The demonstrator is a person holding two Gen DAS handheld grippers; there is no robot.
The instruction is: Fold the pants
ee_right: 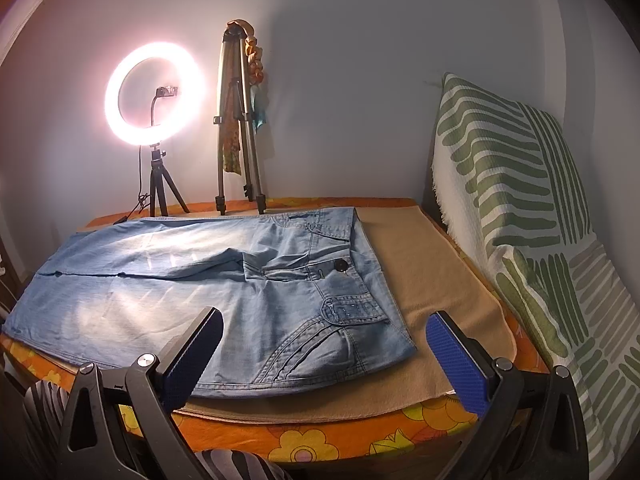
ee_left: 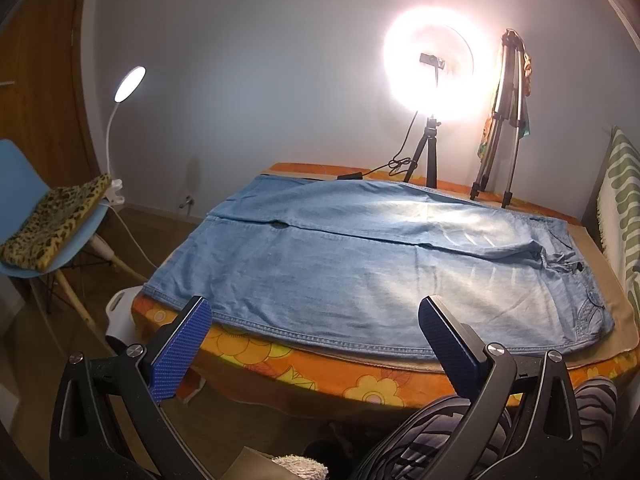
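Observation:
Light blue denim pants [ee_left: 360, 264] lie spread flat on the table, legs side by side pointing left, waistband at the right. In the right wrist view the pants [ee_right: 224, 300] show the waist button and front pockets near me. My left gripper [ee_left: 316, 312] is open and empty, held near the front hem side of the near leg. My right gripper [ee_right: 324, 324] is open and empty, held near the front waist corner of the pants. Neither gripper touches the cloth.
The table has an orange flowered cloth [ee_left: 372, 390] and a beige mat [ee_right: 432, 280] under the pants. A lit ring light [ee_left: 434, 68] and a tripod [ee_left: 500, 120] stand at the back. A green striped cushion [ee_right: 520, 200] is at the right, a blue chair [ee_left: 24, 184] at the left.

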